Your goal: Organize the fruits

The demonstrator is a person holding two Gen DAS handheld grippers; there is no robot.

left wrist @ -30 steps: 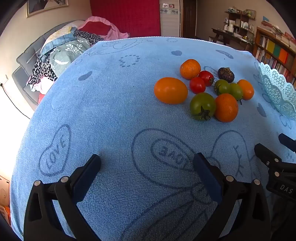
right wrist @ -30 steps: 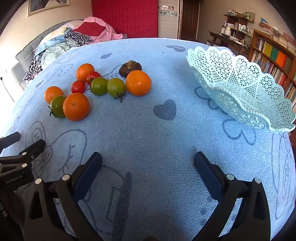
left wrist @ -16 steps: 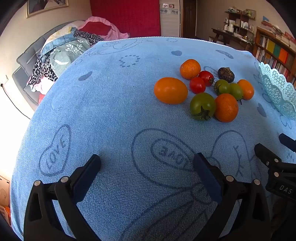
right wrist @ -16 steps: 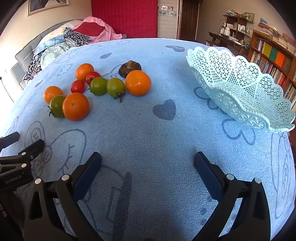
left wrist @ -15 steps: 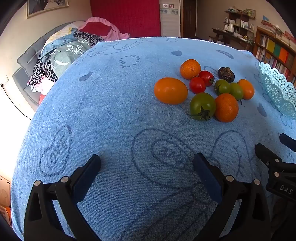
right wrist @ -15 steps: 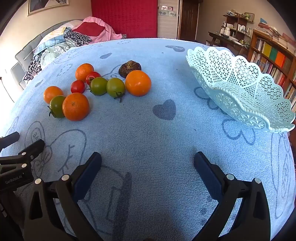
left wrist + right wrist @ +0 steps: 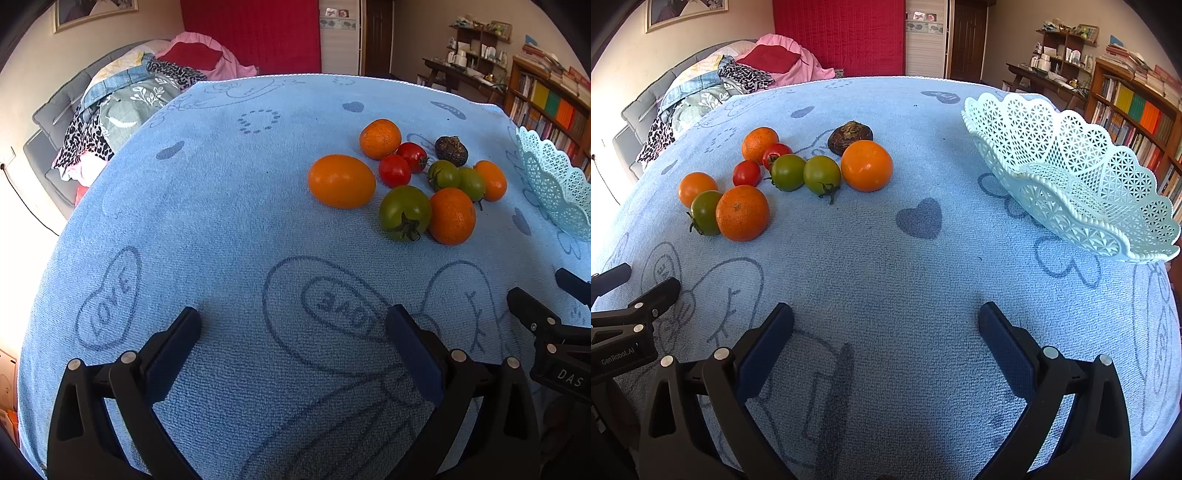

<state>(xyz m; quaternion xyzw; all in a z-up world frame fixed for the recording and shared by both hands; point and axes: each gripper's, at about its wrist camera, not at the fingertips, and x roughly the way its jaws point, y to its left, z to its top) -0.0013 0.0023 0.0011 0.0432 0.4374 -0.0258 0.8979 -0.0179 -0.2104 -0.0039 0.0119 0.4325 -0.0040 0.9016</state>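
A cluster of fruit lies on the blue towel-covered table point(image 7: 886, 277): a large orange point(image 7: 866, 165), a mandarin point(image 7: 742, 212), green tomatoes point(image 7: 822, 173), red tomatoes point(image 7: 746, 172) and a dark brown fruit point(image 7: 850, 136). The cluster also shows in the left wrist view, with an oval orange fruit point(image 7: 341, 180) nearest. A pale blue lattice basket point(image 7: 1071, 177) stands empty to the right. My left gripper point(image 7: 293, 332) and right gripper point(image 7: 885, 325) are both open and empty, low over the near table, well short of the fruit.
A sofa piled with clothes point(image 7: 110, 99) stands beyond the table's far left edge. Bookshelves point(image 7: 1137, 103) and a desk line the right wall. The right gripper's side shows at the left view's right edge point(image 7: 554, 332).
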